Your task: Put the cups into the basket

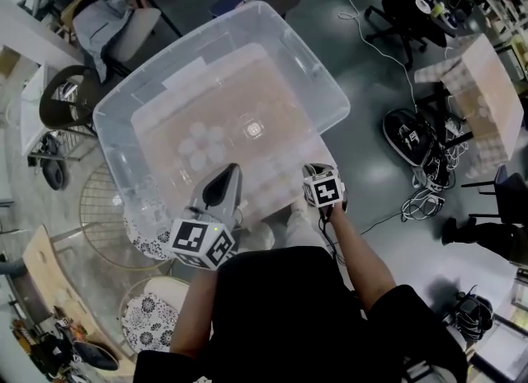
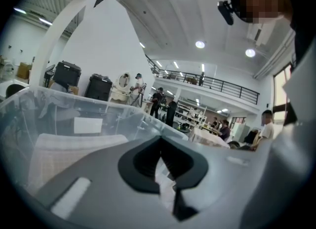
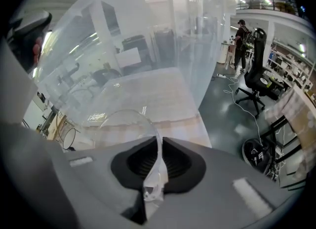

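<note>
Over the near rim of the clear basket (image 1: 328, 91), the right hand-held gripper (image 3: 159, 143) sits narrow, its pads pinching the thin wall of a clear cup (image 3: 153, 178). The left hand-held gripper (image 2: 160, 148) is also nearly closed w/ thin clear plastic (image 2: 166, 183) between its pads, prob. another cup's wall. What look like other cups (image 1: 200, 144) lie on the basket floor. To do this well: carry the cup fwd past the rim, lower it near the floor, keep it upright, then ease the pads apart; the wall flexes, so no jerks
</note>
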`<state>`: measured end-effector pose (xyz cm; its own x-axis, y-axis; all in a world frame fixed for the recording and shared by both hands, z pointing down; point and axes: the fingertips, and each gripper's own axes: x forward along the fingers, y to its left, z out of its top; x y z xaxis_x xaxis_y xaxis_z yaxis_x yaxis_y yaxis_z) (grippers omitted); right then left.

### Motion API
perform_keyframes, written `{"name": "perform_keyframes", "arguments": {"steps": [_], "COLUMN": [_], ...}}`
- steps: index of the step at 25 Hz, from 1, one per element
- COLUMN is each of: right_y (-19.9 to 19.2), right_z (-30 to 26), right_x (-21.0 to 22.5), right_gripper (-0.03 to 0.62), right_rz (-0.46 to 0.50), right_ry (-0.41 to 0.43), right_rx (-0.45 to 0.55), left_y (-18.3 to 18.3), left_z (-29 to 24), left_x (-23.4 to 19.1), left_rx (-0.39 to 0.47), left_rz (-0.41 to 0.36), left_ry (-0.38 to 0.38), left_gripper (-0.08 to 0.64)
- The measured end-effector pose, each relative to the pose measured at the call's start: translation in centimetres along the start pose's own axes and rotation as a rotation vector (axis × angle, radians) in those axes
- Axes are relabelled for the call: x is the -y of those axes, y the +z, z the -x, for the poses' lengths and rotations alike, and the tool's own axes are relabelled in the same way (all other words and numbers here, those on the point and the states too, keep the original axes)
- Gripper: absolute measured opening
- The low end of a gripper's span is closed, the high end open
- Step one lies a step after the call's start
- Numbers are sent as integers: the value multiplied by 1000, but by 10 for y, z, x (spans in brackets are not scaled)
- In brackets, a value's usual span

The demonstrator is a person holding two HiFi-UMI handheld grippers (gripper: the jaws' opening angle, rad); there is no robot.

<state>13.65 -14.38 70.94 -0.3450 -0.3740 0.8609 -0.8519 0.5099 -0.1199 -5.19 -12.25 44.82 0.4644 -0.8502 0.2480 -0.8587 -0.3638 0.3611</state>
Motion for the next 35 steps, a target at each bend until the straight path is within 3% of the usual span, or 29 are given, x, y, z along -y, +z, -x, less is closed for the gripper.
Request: {"name": "perform_keyframes", "arguments": {"steps": [14,25,35], "right_y": [50,104,156], "right_z": [106,175,209], "right_x": [-6,-15,-32], "right_gripper": [31,32,32], "right_rz": [112,111,151], "right_ry": [29,54,108], "right_rx": [197,411,514], "left_y": [5,6,6], "left_z": [-19,-22,-18], "left_x": [9,8,6], "left_rx": [27,49,65], "left_rz": [14,-10,-32], "left_ry": [-10,13,40], "left_gripper": [6,6,6]}}
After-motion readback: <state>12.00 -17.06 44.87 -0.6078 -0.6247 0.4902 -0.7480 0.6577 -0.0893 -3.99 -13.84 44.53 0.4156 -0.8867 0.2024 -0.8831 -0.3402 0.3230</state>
